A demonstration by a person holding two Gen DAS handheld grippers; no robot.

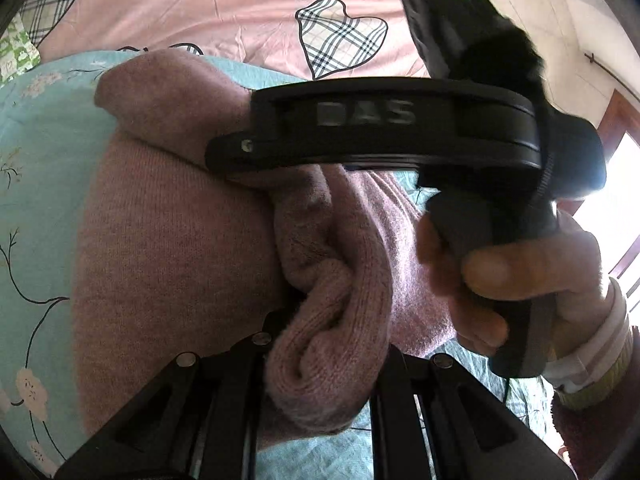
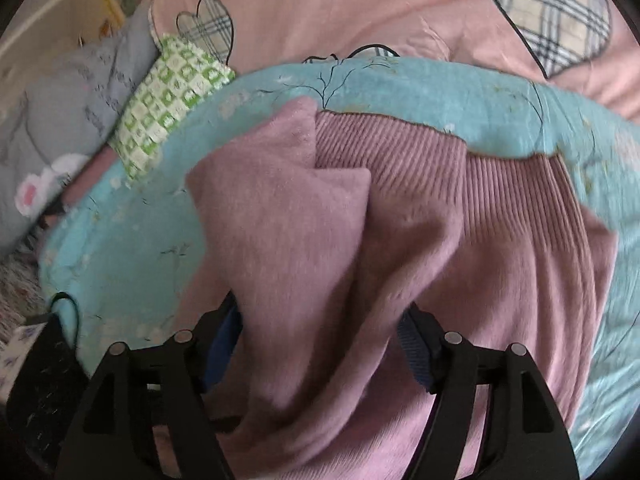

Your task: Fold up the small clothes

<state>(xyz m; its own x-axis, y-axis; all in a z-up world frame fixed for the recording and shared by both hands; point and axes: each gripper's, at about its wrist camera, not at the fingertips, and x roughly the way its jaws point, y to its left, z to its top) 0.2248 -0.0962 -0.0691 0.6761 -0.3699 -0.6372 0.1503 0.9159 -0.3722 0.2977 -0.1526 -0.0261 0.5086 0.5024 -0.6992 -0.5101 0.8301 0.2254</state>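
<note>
A pink knit sweater (image 1: 172,240) lies bunched on a teal floral quilt (image 1: 36,184). At the bottom of the left wrist view, my left gripper (image 1: 328,344) is shut on a thick rolled fold of the sweater. The black housing of the right tool (image 1: 380,128) crosses just above that fold, held by a person's hand (image 1: 532,280). In the right wrist view the sweater (image 2: 460,240) shows its ribbed hem at the far side. My right gripper (image 2: 320,340) stands wide open, its blue pads (image 2: 416,344) apart, with a loose sweater flap draped between the fingers.
The quilt (image 2: 400,80) rests on a pink sheet with plaid hearts (image 1: 340,36). A green checked cloth (image 2: 168,96) and a grey cushion (image 2: 60,120) lie at the far left. A black device with a cable (image 2: 40,380) sits at the lower left. A bright doorway (image 1: 616,168) is at the right.
</note>
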